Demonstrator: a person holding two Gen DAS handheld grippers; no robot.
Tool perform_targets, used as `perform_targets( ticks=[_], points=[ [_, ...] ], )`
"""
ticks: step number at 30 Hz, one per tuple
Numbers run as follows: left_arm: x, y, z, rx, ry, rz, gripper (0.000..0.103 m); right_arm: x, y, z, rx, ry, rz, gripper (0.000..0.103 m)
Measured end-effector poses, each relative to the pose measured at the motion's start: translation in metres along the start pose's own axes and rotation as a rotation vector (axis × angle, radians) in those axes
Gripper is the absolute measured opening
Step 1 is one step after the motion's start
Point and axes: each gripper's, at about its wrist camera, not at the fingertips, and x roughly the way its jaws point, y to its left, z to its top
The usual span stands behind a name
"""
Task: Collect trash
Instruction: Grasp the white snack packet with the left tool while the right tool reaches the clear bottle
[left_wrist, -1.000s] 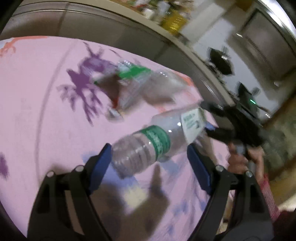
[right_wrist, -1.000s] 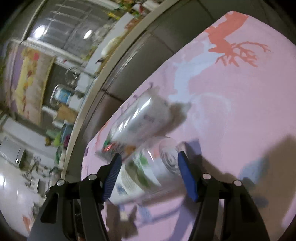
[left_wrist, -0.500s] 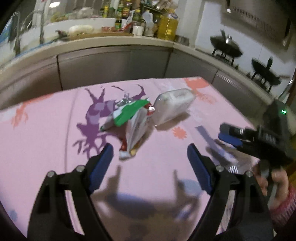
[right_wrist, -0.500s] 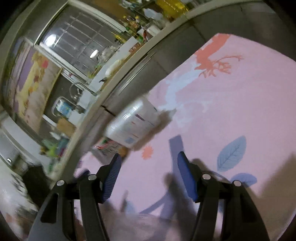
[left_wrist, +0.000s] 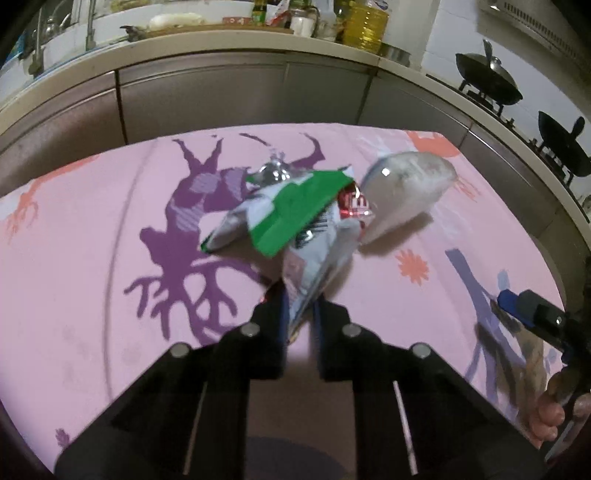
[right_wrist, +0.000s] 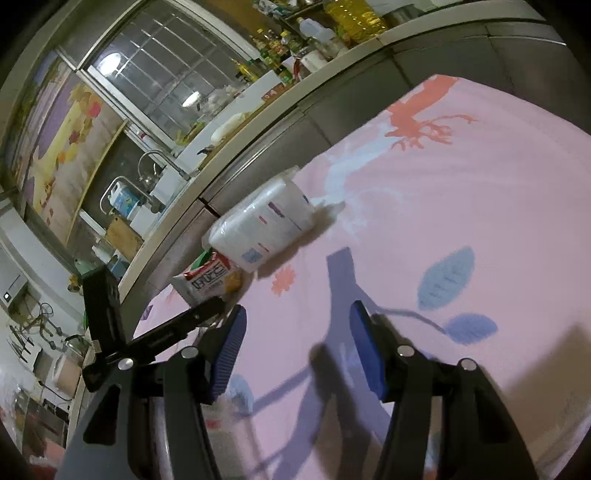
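Left gripper (left_wrist: 300, 314): jaws closing, pinching the near end of a crumpled snack wrapper (left_wrist: 314, 236).
Right gripper (right_wrist: 293, 350): jaws apart, nothing between them (blue pads face each other over bare cloth).
Surface: pink tablecloth (left_wrist: 92, 258) printed with purple trees, coral deer and blue leaves.
Room: grey cabinets and a cluttered kitchen counter (left_wrist: 221, 40) beyond the table.
Wrapper: white, green flap, red patch; reaches away from the left jaws.
Tissue pack (right_wrist: 264, 225): white, just beyond the wrapper.
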Motion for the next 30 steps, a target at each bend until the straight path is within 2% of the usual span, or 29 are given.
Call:
perform_targets(
  ticks=[7, 14, 18, 21, 26, 30],
  points=[
    [-0.041, 0.0, -0.05, 0.019, 0.012, 0.024, 0.011, -0.013, -0.007, -0.014, 0.017, 0.001, -0.029, 0.056],
    [-0.082, 0.001, -0.109, 0.054, -0.011, 0.17, 0.012, -0.02, 0.0, -0.029, -0.011, -0.004, -0.05, 0.056],
    [-0.089, 0.001, -0.122, 0.055, -0.024, 0.205, 0.012, -0.023, 0.007, -0.037, -0.013, 0.007, -0.052, 0.056],
    [-0.093, 0.005, -0.127, 0.034, -0.034, 0.209, 0.018, -0.03, 0.016, -0.04, -0.041, -0.004, -0.063, 0.056],
    [-0.096, 0.009, -0.132, 0.015, -0.051, 0.224, 0.033, -0.046, 0.021, -0.05, -0.048, -0.015, -0.08, 0.056],
    [-0.097, 0.01, -0.132, -0.002, -0.054, 0.235, 0.039, -0.056, 0.027, -0.059, -0.066, -0.014, -0.084, 0.057]
  ],
)
